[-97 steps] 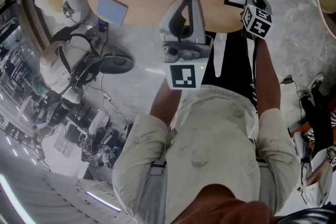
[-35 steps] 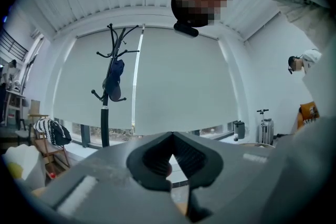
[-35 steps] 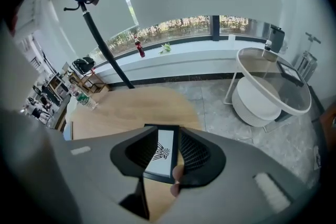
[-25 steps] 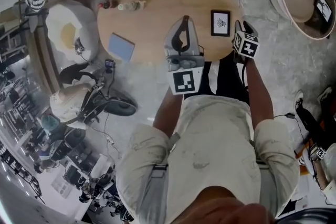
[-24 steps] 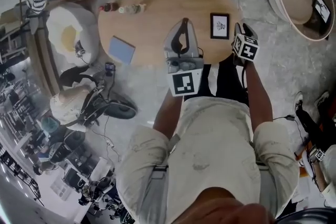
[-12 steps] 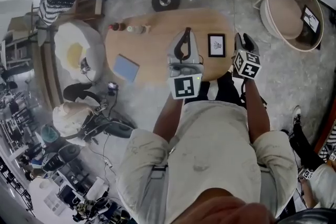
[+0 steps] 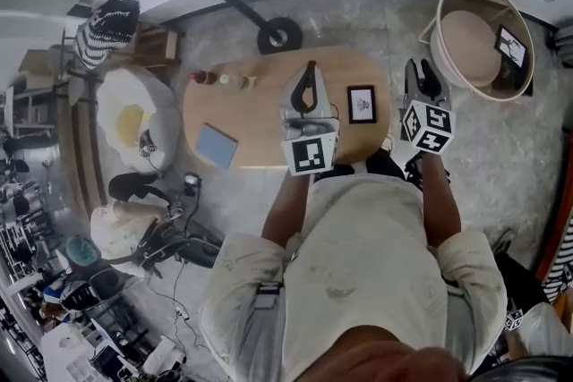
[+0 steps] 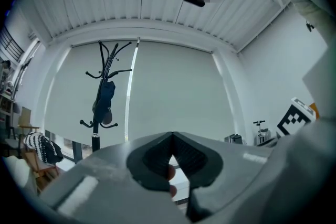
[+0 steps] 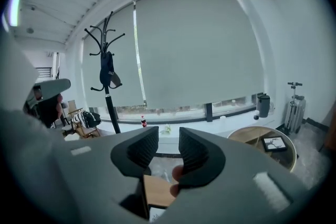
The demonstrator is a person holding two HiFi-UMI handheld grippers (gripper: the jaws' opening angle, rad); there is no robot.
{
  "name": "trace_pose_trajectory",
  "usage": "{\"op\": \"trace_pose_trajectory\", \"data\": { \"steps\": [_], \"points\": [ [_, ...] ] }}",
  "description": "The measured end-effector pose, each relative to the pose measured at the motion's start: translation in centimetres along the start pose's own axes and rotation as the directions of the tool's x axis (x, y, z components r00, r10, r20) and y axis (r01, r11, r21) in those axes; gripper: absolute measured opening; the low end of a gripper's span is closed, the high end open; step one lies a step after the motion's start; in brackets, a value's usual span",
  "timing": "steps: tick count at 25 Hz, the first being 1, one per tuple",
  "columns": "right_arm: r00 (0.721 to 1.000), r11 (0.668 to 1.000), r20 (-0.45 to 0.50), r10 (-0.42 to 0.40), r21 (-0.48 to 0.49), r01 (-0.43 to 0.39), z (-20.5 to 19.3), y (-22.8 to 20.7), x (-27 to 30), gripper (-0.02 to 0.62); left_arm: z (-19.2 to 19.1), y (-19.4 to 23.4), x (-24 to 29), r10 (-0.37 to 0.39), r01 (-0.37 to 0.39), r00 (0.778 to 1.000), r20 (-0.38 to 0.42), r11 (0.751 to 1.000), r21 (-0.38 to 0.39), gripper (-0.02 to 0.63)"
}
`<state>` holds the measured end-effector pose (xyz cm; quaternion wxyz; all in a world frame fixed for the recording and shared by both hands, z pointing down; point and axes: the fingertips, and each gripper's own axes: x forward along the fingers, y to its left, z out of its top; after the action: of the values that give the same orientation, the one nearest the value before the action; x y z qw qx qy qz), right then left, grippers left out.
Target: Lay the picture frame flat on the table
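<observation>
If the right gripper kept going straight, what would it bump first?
Probably nothing near: the right gripper, jaws apart and empty, aims across the room at the white window ledge. That looks first, though depth is unclear.

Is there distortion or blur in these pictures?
Head view: strong fisheye bending, yet the oval wooden table is sharp. Left gripper view: dark round corners, a mosaic patch at top, soft light from the pale roller blind. Right gripper view: that blind's straight edges curve.
</observation>
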<state>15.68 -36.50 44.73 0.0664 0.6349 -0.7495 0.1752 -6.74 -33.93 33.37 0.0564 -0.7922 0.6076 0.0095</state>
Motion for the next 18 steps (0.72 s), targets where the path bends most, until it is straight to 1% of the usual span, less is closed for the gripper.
{"op": "trace_pose_trajectory", "data": {
  "steps": [6, 8, 10, 13, 15, 18],
  "points": [
    [0.992, 1.000, 0.127, -0.007, 0.020, 0.004, 4.3, -0.7, 0.1, 0.124, -0.1, 0.5, 2.0, -0.007, 0.007, 0.999, 0.038, 1.000, 0.005, 0.005],
    [0.988, 0.998, 0.155, 0.008, 0.060, -0.018, 6.0, -0.3, -0.4, 0.124, 0.5, 0.8, 2.1, -0.004, 0.004, 0.999, 0.041, 1.000, -0.002, 0.005],
    [0.981, 0.996, 0.191, 0.020, 0.077, -0.036, 7.9, -0.1, -1.0, 0.124, 0.9, 1.0, 2.1, 0.000, 0.000, 0.999, 0.046, 1.000, -0.002, 0.005],
    [0.969, 0.997, 0.244, 0.027, 0.059, -0.042, 10.5, 0.1, -1.9, 0.124, 1.3, 0.9, 2.2, -0.005, 0.005, 0.999, 0.054, 1.000, 0.000, 0.005],
    [0.965, 0.998, 0.260, 0.029, 0.044, -0.042, 11.7, 0.1, -2.5, 0.124, 1.6, 0.8, 2.2, -0.008, 0.008, 0.999, 0.054, 1.000, 0.002, 0.005],
    [0.953, 1.000, 0.301, 0.023, -0.011, -0.021, 13.6, 0.4, -3.6, 0.124, 1.9, 1.1, 2.5, -0.005, 0.005, 0.999, 0.046, 1.000, -0.006, 0.005]
  ]
}}
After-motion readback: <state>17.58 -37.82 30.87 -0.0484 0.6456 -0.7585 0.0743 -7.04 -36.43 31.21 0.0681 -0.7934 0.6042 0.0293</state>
